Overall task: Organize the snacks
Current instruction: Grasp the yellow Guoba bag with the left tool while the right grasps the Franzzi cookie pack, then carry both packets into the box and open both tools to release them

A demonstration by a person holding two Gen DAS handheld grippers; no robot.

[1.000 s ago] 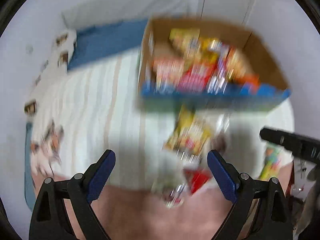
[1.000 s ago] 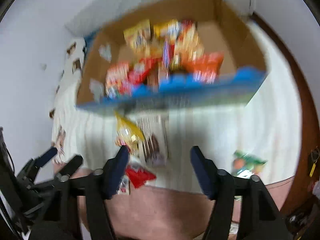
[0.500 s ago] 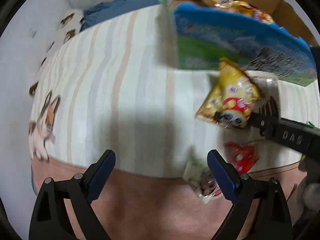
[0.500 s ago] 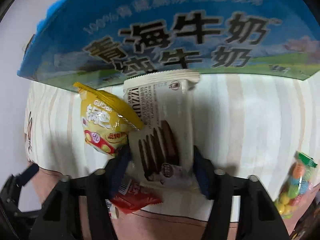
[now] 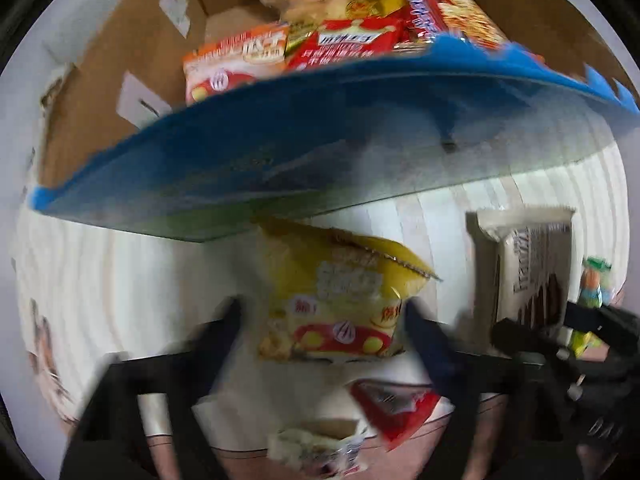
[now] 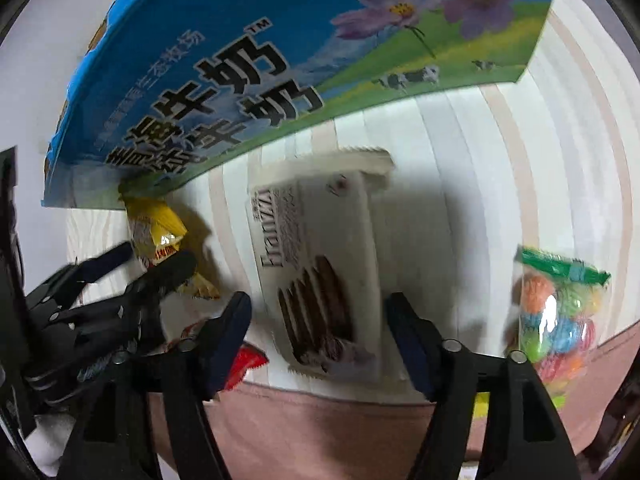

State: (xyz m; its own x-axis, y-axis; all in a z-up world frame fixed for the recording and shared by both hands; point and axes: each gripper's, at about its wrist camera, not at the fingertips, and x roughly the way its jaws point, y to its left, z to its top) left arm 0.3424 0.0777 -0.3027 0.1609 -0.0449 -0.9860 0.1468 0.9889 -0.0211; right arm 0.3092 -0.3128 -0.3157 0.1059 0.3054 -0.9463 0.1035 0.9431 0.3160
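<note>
Striped cream bedding (image 6: 460, 152) with a pinkish-brown border covers the bed, and on it stands a cardboard box with a blue and green printed front (image 5: 320, 152), its inside piled with red, orange and yellow snack packets (image 5: 344, 36).

Just in front of the box lies a yellow crinkled snack bag (image 5: 340, 300). The left tool (image 5: 324, 320) points down over it with a blue-padded finger on either side; its jaws have just been closing, and the blur hides whether the pads already press the bag, so I cannot tell if it is gripped.

Beside the yellow bag, to its right in the left wrist view, lies a cream rectangular wafer packet with brown sticks pictured on it (image 6: 320, 264). The right tool (image 6: 316, 320) straddles its lower end, jaws just having been opening, with a gap visible on both sides, so the packet is released.

A red foil sachet (image 5: 396, 408) and a small whitish wrapper (image 5: 316, 448) lie near the bedding's edge. A clear bag of coloured candy balls with a green header (image 6: 556, 312) lies well apart, on the right.
</note>
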